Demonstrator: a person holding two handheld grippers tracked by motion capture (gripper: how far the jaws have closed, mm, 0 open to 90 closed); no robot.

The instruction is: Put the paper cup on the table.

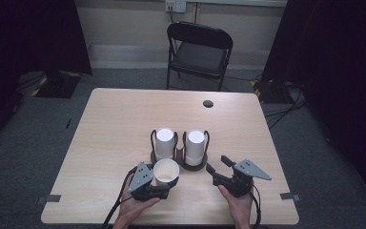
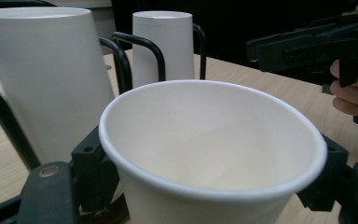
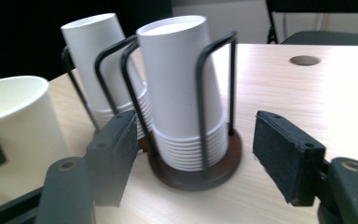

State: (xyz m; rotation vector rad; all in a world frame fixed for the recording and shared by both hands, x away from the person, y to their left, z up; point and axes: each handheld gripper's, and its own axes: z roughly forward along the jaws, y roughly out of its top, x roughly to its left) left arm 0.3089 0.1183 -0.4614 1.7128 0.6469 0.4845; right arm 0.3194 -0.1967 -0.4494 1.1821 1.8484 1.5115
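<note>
An upright white paper cup (image 1: 166, 171) stands near the table's front edge, and my left gripper (image 1: 167, 185) is shut on it. In the left gripper view the cup (image 2: 212, 140) sits between the two jaws, its mouth empty. Behind it stand two stacks of upturned white cups, the left stack (image 1: 164, 142) and the right stack (image 1: 195, 144), each inside a black wire holder on a dark round base. My right gripper (image 1: 218, 163) is open just to the right of the right stack (image 3: 182, 88), with nothing between its pads (image 3: 286, 156).
The wooden table (image 1: 119, 124) has a cable hole (image 1: 208, 103) at the back right. A black folding chair (image 1: 198, 52) stands beyond the far edge. Two small tabs mark the front corners. The person's hands come in at the bottom.
</note>
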